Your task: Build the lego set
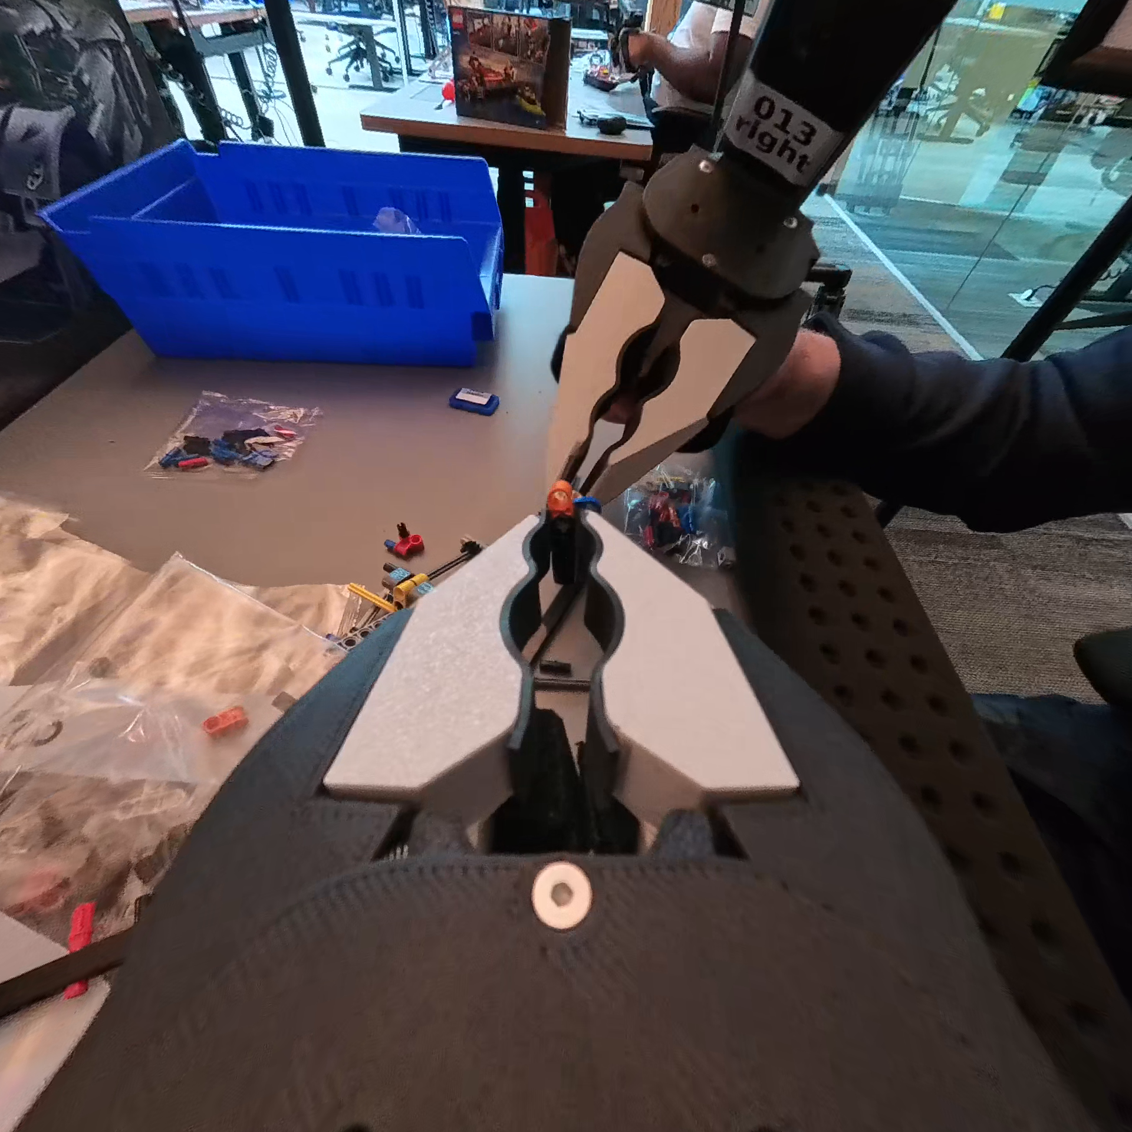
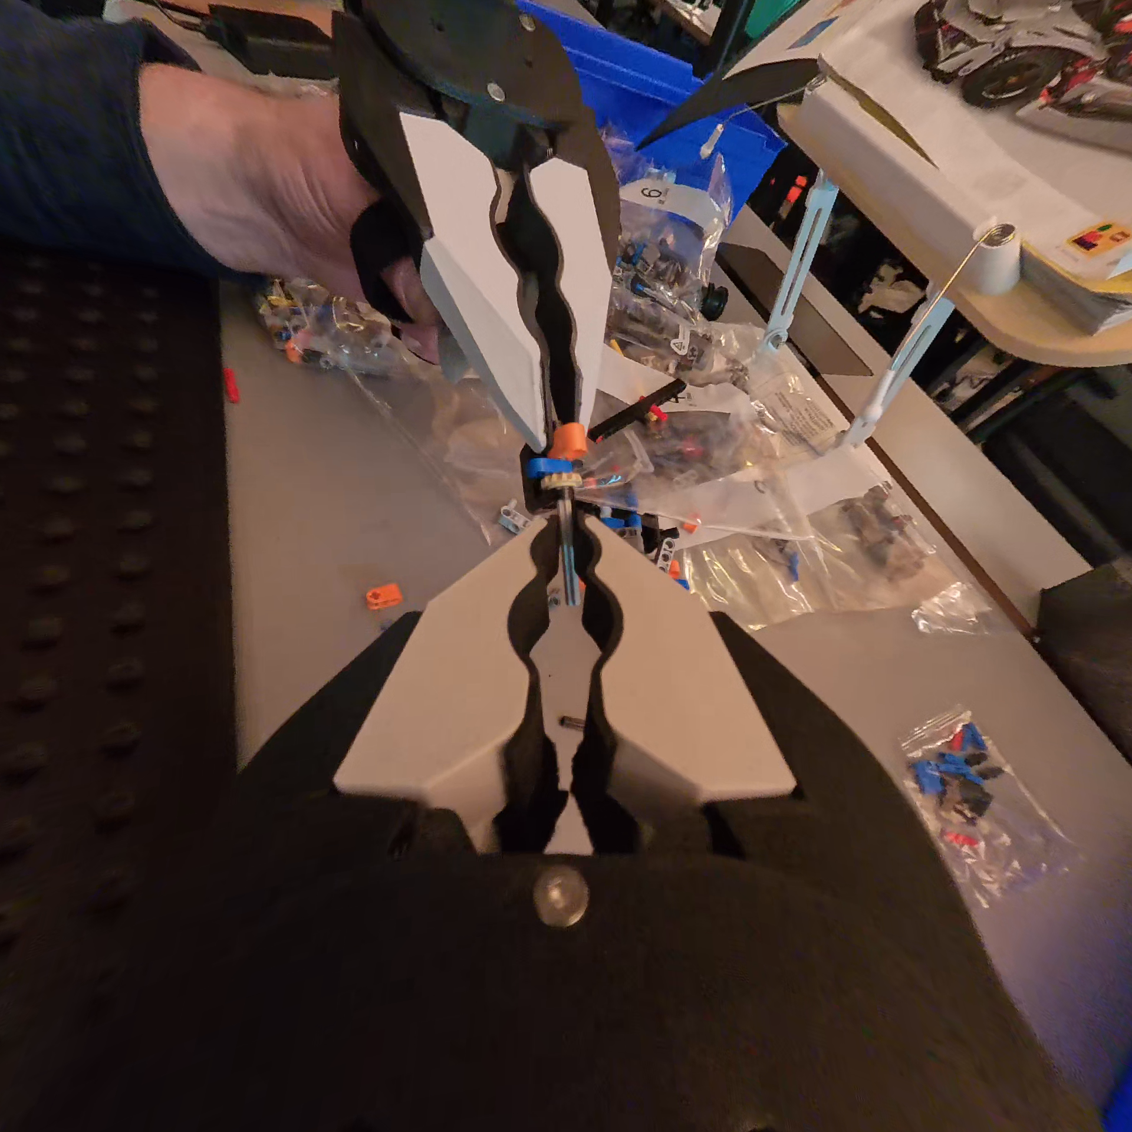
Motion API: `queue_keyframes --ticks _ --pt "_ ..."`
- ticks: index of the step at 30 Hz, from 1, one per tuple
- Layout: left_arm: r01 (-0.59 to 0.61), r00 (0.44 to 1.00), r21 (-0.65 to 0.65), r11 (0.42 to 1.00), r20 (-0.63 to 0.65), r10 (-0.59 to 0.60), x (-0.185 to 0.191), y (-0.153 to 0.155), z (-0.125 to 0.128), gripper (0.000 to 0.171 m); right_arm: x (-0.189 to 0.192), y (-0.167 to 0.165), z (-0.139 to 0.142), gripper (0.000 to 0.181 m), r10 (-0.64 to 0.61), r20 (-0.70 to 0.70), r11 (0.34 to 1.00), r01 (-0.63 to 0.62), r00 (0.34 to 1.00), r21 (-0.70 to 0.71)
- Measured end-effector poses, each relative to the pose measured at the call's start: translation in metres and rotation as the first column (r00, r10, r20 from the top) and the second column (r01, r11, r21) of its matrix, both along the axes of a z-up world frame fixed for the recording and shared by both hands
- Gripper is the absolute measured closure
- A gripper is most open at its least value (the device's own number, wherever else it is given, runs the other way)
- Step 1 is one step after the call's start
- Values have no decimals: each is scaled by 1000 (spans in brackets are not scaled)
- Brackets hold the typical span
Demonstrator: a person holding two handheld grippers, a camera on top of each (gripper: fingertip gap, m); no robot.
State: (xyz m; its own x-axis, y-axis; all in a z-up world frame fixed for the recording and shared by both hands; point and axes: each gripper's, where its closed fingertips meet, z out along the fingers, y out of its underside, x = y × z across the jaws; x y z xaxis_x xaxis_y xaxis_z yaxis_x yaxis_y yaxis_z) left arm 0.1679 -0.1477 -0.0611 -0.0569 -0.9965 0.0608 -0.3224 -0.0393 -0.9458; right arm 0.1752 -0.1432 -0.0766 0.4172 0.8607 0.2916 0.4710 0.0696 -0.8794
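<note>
My left gripper point(image 1: 562, 520) is closed on a black piece topped by an orange bush point(image 1: 560, 499), at 12 o'clock. My right gripper point(image 2: 566, 527) is clamped on a grey axle point(image 2: 569, 560) carrying a tan gear point(image 2: 556, 481) and blue connector point(image 2: 542, 467), tips meeting above the grey table point(image 1: 343, 441).

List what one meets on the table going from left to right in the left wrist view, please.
Red pin → orange piece → bag of blue and black pieces → red connector → small blue tag → bag of mixed pieces.
</note>
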Motion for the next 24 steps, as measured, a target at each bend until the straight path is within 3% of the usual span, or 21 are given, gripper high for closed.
queue_keyframes --ticks 8,20,21,22,23,24 --pt "14 1000 34 999 -24 -14 -3 -5 2 165 -1 -7 -3 180 13 34 1000 -13 999 -15" --pt "22 999 -39 999 27 -21 -10 -7 15 166 2 -15 5 180 56 -16 998 -56 998 -25" --pt "-6 999 -37 999 54 8 -12 -2 21 171 8 -13 0 180 39 21 999 -38 999 -30" --pt "-71 980 -79 994 178 84 -30 18 47 171 27 -2 -17 180 -37 114 999 41 993 -33" --pt "-138 933 -157 978 311 181 -62 45 77 171 34 -2 -13 180 -36 49 997 39 998 -70" --pt "-182 904 -158 970 360 229 -84 57 89 171 29 -11 12 181 16 -100 998 -22 995 -66"
